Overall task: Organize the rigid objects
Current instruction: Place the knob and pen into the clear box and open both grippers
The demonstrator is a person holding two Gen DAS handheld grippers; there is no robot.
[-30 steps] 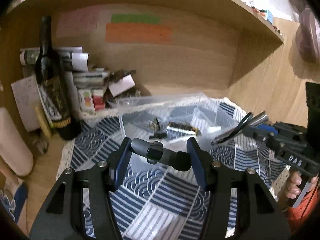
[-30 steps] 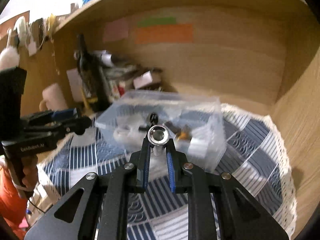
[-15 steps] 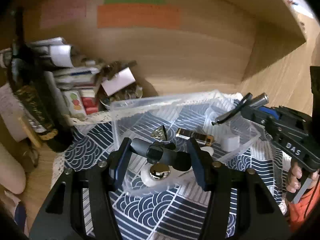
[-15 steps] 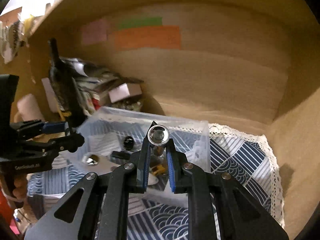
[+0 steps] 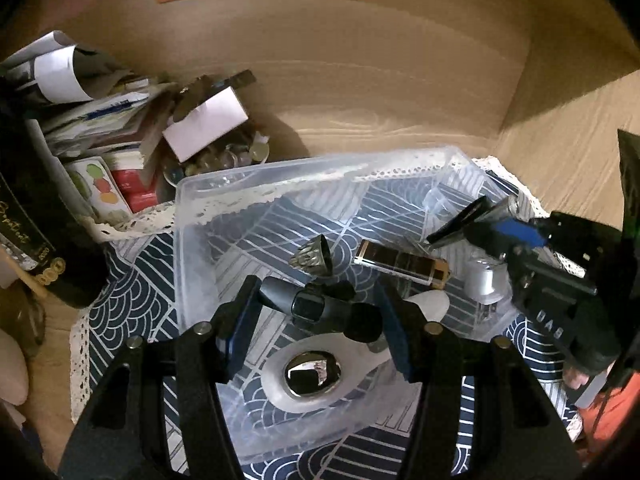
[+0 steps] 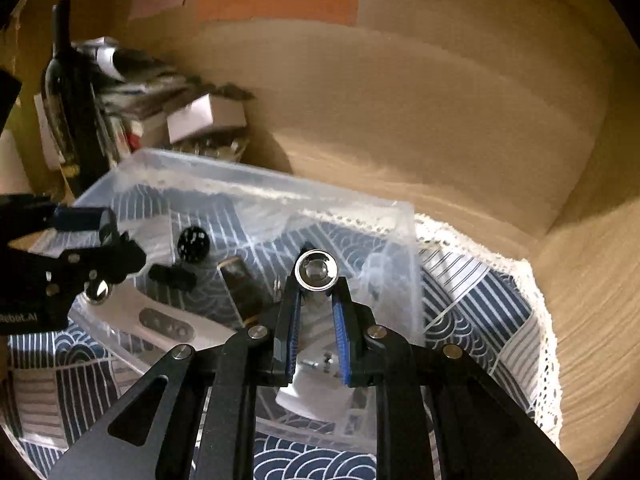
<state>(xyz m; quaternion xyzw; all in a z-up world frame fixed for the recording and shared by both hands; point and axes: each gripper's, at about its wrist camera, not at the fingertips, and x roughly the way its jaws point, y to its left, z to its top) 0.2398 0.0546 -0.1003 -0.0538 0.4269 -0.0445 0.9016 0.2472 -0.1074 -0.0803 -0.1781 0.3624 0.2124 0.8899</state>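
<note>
Black torch [image 5: 320,307] crosswise in my left claw [image 5: 316,312], gripped at both ends, low centre of frame over clear bin [image 5: 188,240]. Silver tube [image 6: 317,271] pinched in my right claw [image 6: 317,312], centre of frame, above bin's right half. Bin on patterned cloth [image 6: 480,300].
</note>
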